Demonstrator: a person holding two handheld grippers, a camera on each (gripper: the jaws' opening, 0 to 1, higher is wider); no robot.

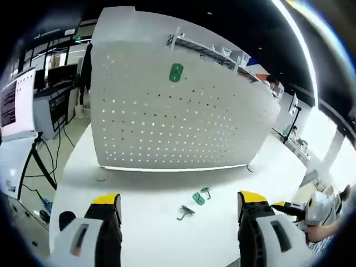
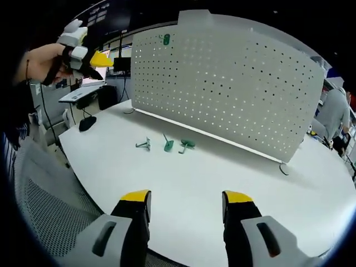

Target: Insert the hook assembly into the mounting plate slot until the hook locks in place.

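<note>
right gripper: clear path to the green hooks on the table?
Probably yes. The right gripper is open, holds nothing, and points toward the hooks, which lie loose on the table in front of the pegboard. Only bare tabletop shows between jaws and hooks.

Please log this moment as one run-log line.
left gripper open, empty | right gripper open, empty | hooks on table | pegboard upright

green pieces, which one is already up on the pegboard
The green plate high on the white pegboard; the other green pieces lie loose on the table.
</note>
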